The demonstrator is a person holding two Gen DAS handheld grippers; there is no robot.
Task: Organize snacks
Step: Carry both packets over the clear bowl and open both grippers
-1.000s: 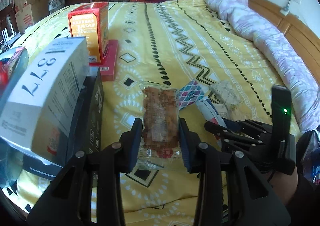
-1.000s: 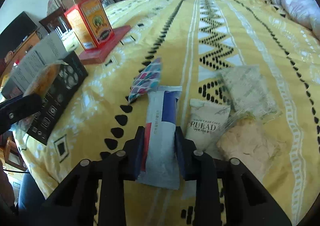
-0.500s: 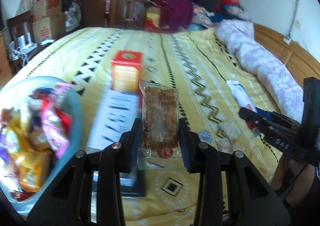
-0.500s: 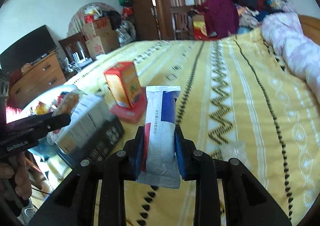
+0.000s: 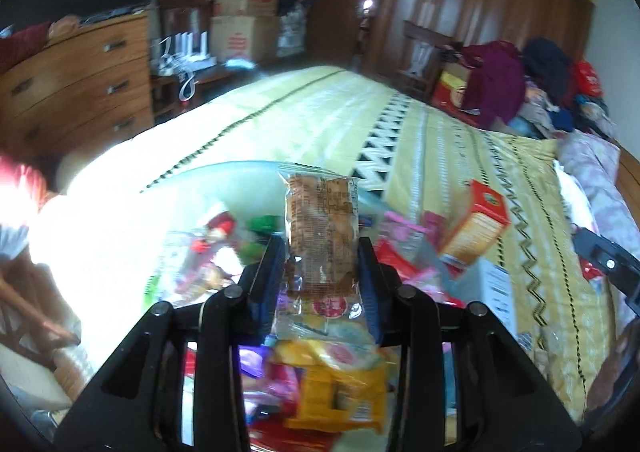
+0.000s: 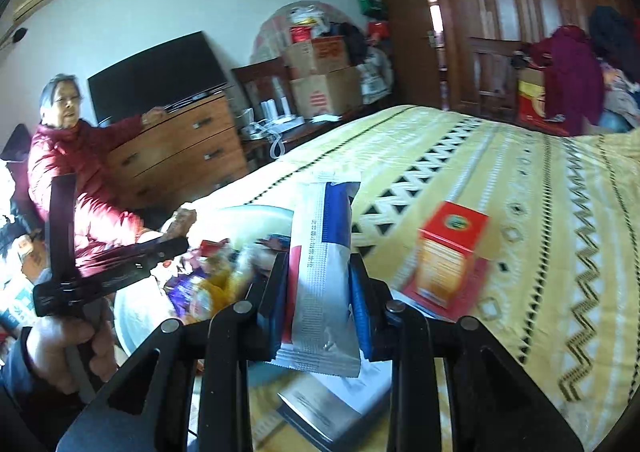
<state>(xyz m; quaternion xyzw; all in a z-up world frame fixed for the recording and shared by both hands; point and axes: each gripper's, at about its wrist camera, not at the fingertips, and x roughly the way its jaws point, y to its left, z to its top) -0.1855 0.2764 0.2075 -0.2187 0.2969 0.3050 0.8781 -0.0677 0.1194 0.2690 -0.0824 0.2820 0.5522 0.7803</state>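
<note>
Left wrist view: the left gripper is clamped on a clear-wrapped brown bar, held upright between the jaws. Below and beyond it a pale bowl of mixed snacks is seen; its near contents are blurred and individual packets cannot be identified, apart from a yellow packet at the near edge. The bowl's near rim is hidden behind the gripper frame. An orange box is seen to the right on the yellow bedspread; its base is blurred. The right gripper is cut off at the right edge.

Right wrist view: the right gripper is clenched on a white, blue and red packet; its print is illegible. The bowl lies to the left, partly covered by the packet. The orange box is smeared by motion. A white box lies beneath the gripper, mostly hidden. A hand holding the left gripper is seen at the left. A person in a red jacket sits at far left.
</note>
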